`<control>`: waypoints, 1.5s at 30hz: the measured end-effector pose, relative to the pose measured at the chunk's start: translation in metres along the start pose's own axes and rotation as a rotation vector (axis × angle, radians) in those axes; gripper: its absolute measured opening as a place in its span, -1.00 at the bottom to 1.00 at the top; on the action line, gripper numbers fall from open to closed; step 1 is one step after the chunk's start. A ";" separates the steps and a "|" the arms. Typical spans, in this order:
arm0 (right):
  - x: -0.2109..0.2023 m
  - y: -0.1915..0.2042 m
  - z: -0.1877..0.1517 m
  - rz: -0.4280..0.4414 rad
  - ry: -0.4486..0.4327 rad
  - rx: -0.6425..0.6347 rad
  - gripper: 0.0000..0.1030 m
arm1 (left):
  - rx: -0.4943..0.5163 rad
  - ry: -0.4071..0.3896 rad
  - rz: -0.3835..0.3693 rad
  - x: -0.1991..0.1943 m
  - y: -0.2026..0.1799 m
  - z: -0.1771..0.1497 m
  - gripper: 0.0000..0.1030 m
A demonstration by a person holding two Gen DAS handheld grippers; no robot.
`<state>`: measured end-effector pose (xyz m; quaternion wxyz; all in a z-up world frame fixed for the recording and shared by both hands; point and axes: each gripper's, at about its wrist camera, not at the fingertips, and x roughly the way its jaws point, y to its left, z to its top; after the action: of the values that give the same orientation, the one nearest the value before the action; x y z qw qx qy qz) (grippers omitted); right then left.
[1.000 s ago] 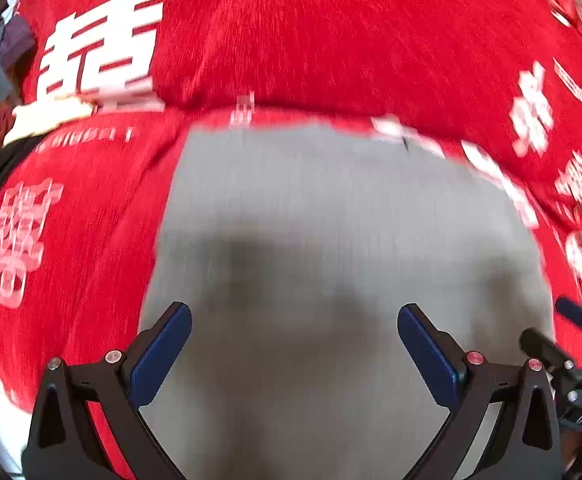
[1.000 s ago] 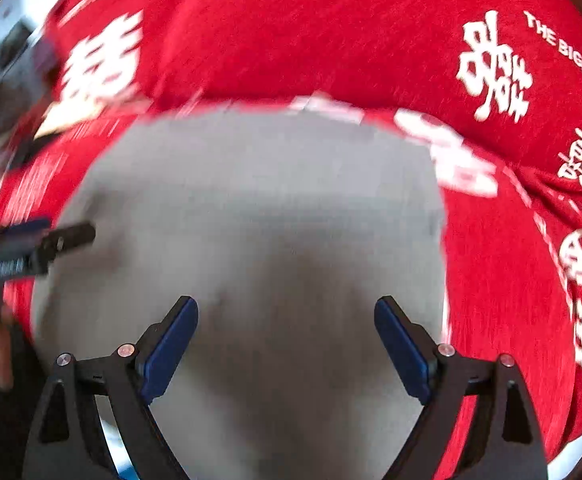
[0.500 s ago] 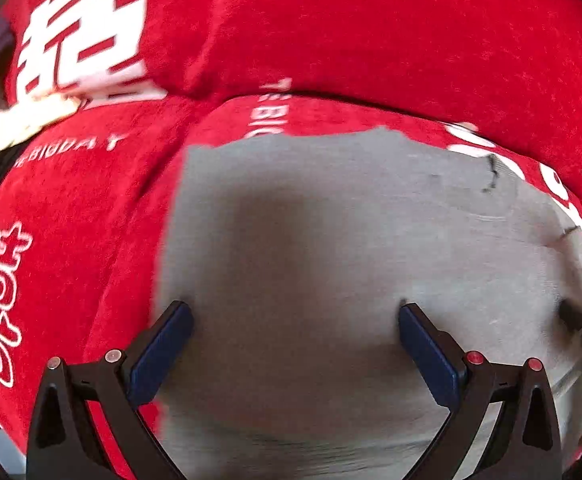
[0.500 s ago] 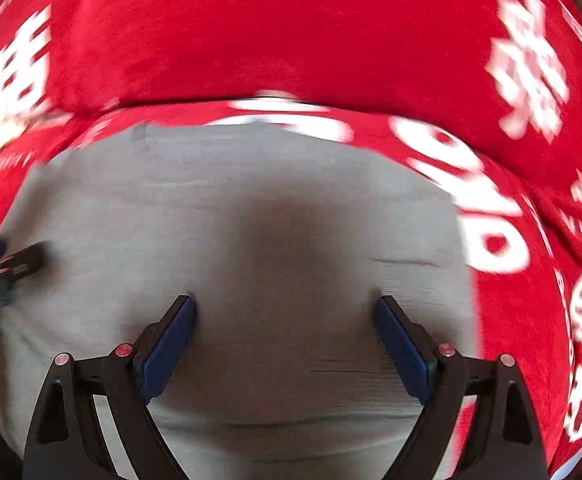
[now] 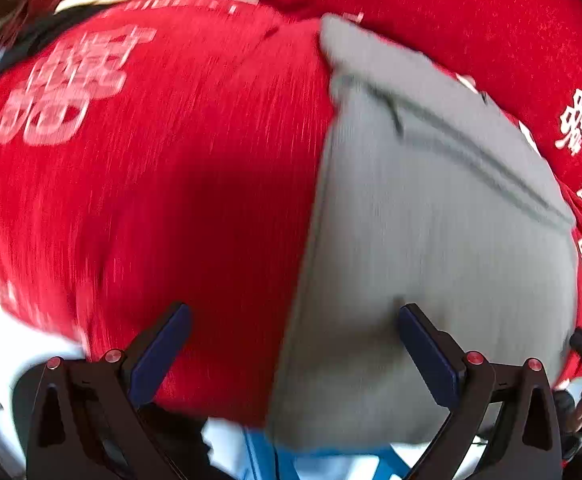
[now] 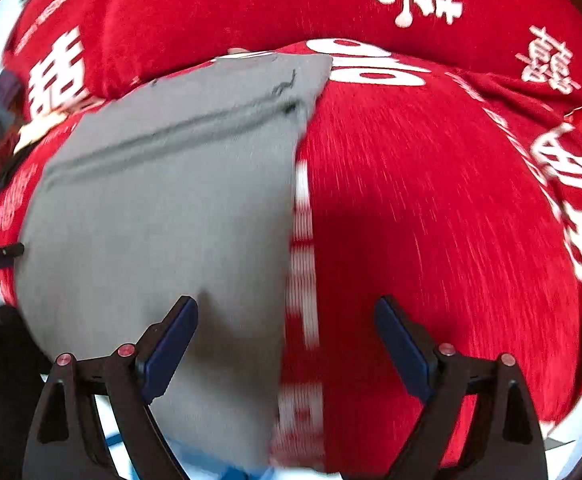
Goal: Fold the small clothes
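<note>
Two claws, one per hand, both with jaws spread wide and nothing between the pads. Left claw (image 5: 293, 354): two black arms tipped with two dark blue pads, pointed steeply down. Left pad (image 5: 159, 354) over bare red cover; right pad (image 5: 429, 354) over grey cloth; whether either pad touches the fabric, impossible to tell. Right claw (image 6: 287, 348): same build, two blue pads, mirrored placing, with left pad (image 6: 169, 346) over grey cloth and right pad (image 6: 401, 346) over red cover.

One grey garment (image 5: 431, 240), flat and roughly rectangular, spread on the red cover. Left side edge running up between the left claw's jaws; right side edge (image 6: 291, 216) running up between the right claw's jaws. So one claw astride each side edge, near the garment's lower end. One stitched band (image 6: 171, 128) across the far end, with a few loose dark threads near the far corners. Near end hanging slightly past the cover's front edge.

One red cover (image 5: 171, 200) with white printed characters and lettering, bulging into a raised fold (image 6: 211, 8) beyond the garment. Strong motion blur in both views. Tip of the other claw visible at each picture's edge, by the garment's side.
</note>
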<state>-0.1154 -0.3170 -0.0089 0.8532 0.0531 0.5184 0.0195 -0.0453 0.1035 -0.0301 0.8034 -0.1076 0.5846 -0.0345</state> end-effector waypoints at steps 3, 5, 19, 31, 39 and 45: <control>-0.004 0.006 -0.028 0.015 0.030 -0.028 0.78 | -0.072 0.066 -0.042 0.010 0.003 -0.030 1.00; -0.006 0.014 -0.042 0.015 0.047 -0.047 0.78 | -0.116 0.083 -0.073 0.015 0.001 -0.041 1.00; 0.001 0.042 -0.065 0.033 0.105 0.005 0.53 | -0.171 -0.007 -0.113 0.008 0.007 -0.062 0.86; -0.002 0.031 -0.067 0.154 0.107 0.125 -0.01 | -0.146 -0.015 -0.141 -0.011 0.019 -0.072 0.30; -0.016 0.039 -0.066 0.246 0.059 0.105 -0.77 | -0.135 -0.017 -0.245 -0.037 0.029 -0.072 -0.72; -0.057 0.028 -0.040 0.328 -0.099 0.109 -0.77 | -0.093 -0.123 -0.334 -0.075 0.024 -0.040 -0.72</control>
<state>-0.1771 -0.2917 0.0262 0.8590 0.1839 0.4604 0.1276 -0.1087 0.1351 0.0230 0.8150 -0.2422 0.5092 -0.1337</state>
